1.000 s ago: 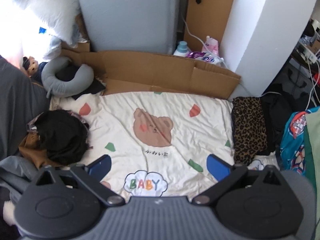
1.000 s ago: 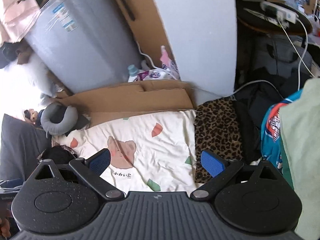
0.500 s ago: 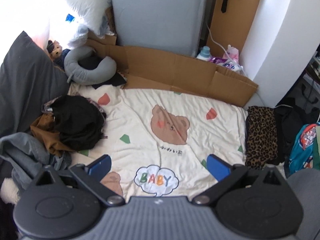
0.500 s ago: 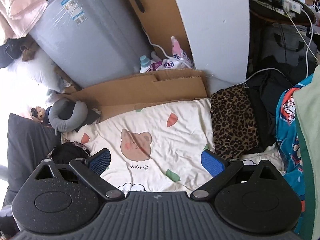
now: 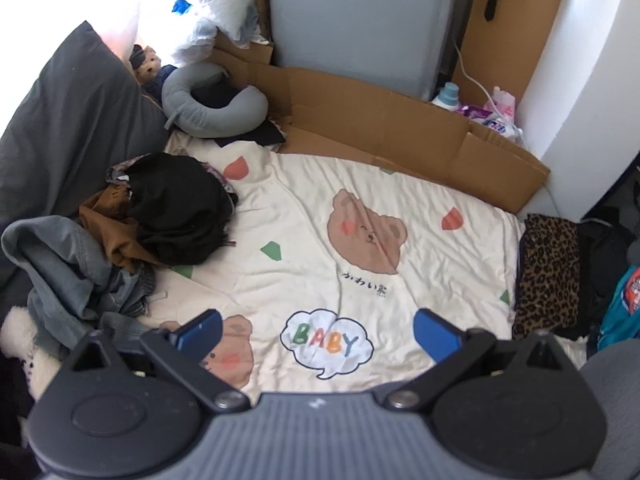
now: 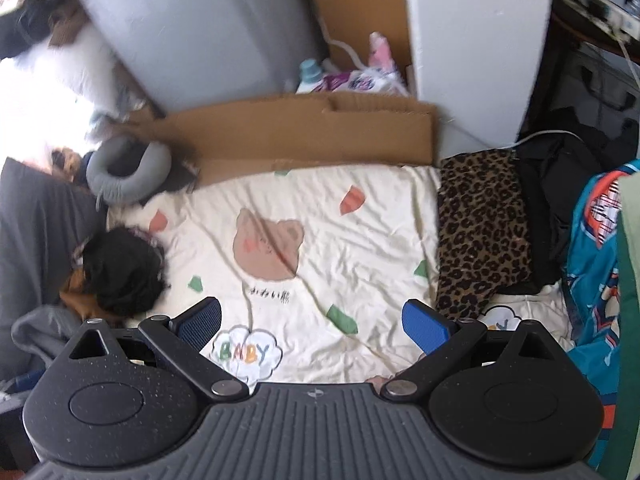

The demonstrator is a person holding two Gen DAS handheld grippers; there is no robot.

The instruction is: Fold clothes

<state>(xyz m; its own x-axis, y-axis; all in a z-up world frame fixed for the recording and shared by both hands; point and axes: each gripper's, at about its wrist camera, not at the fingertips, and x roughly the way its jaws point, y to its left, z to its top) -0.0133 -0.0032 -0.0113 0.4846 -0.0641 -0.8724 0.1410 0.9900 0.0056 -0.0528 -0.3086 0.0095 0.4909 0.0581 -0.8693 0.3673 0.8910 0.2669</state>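
A pile of unfolded clothes lies at the left of a cream bear-print blanket (image 5: 360,184): a black garment (image 5: 180,208) on top, a brown one (image 5: 116,236) under it, grey-blue jeans (image 5: 68,268) nearer me. The right wrist view shows the same black garment (image 6: 120,268) and blanket (image 6: 360,240). A folded leopard-print piece (image 5: 550,276) (image 6: 480,236) rests at the blanket's right edge. My left gripper (image 5: 318,330) hangs open above the blanket's near part, holding nothing. My right gripper (image 6: 312,322) is open too, empty, above the blanket.
Flattened cardboard (image 5: 400,128) lines the far edge before a grey appliance (image 5: 352,20) and white wall (image 5: 580,60). A grey neck pillow (image 5: 212,108) and dark pillow (image 5: 68,128) sit far left. Bottles (image 6: 344,76), dark bags (image 6: 560,184) and a teal printed cloth (image 6: 600,264) crowd the right.
Both grippers have risen and pulled back, so more of the blanket and the clothes pile shows. The left view has swung left toward the pile. Jaws stayed open.
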